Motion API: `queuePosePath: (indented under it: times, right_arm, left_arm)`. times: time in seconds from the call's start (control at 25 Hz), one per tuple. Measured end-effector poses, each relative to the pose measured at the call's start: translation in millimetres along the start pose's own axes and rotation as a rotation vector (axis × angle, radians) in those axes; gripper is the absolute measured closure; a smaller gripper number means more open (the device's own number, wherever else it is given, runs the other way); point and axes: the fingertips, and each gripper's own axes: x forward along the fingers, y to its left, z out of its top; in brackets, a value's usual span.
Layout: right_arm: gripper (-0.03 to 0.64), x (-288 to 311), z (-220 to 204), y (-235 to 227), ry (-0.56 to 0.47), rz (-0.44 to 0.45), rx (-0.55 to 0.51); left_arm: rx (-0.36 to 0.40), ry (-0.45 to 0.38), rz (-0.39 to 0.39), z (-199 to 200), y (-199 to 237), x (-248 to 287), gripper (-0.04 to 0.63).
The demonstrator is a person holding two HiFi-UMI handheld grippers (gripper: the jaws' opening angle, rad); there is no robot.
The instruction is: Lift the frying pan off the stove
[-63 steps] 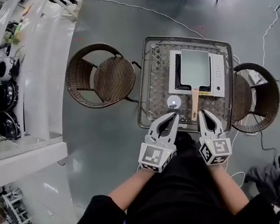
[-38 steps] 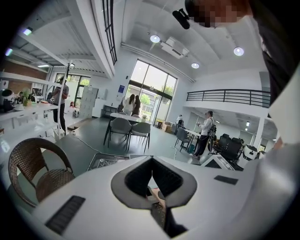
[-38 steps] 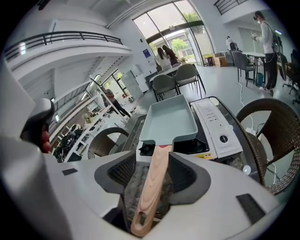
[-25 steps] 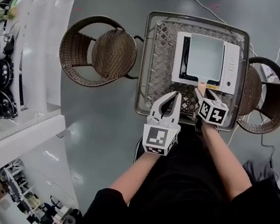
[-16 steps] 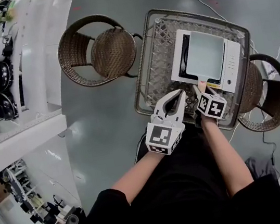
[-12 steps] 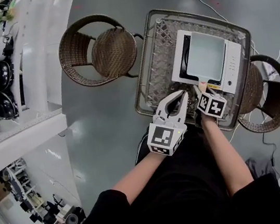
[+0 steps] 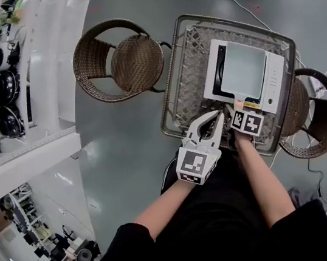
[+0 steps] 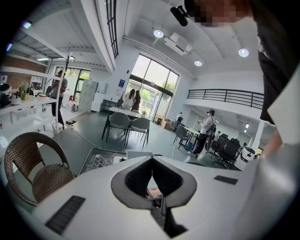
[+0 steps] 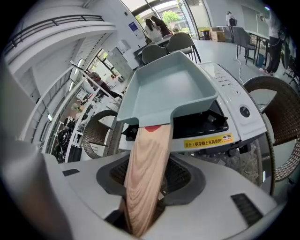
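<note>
With my right gripper (image 9: 151,176) closing around the frying pan's (image 9: 168,89) wooden handle (image 9: 149,140), not yet clamped, lifting early risked it slipping.

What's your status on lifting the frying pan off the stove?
Left gripper shut, empty. Right gripper closing round the wooden handle. Frying pan sits on stove, not lifted. Nothing on top of it.

I read the frying pan (image 9: 164,89) as pale grey-green, its handle (image 9: 147,159) light wood grain with a red patch. The stove (image 9: 234,101) is white with a black top and a yellow label (image 9: 208,140). The chair (image 7: 134,64) at upper left is brown weave. My left hand-held gripper (image 7: 213,116) carries black-and-white square markers.
</note>
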Motion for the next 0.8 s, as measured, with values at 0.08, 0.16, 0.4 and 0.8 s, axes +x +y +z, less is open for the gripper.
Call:
queuePosePath:
  times: [0.08,0.16,0.4,0.8]
  right_arm:
    - [0.46,0.4,-2.7,0.6,0.013,0.01,0.009]
    - [0.498,0.6,-3.0,2.5,0.022,0.03,0.025]
    - [0.515,0.7,-3.8,4.6,0.033,0.067,0.051]
    - [0.52,-12.1,-3.8,7.4,0.008,0.068,0.094]
  left_arm:
    - [0.0,0.001,0.011,0.6,3.3,-1.5,0.589]
    - [0.001,0.002,0.022,0.6,6.8,-3.4,0.589]
    - [0.003,0.003,0.039,-3.7,7.8,-10.0,0.589]
    - [0.008,-0.013,0.073,-1.6,21.9,-26.3,0.589]
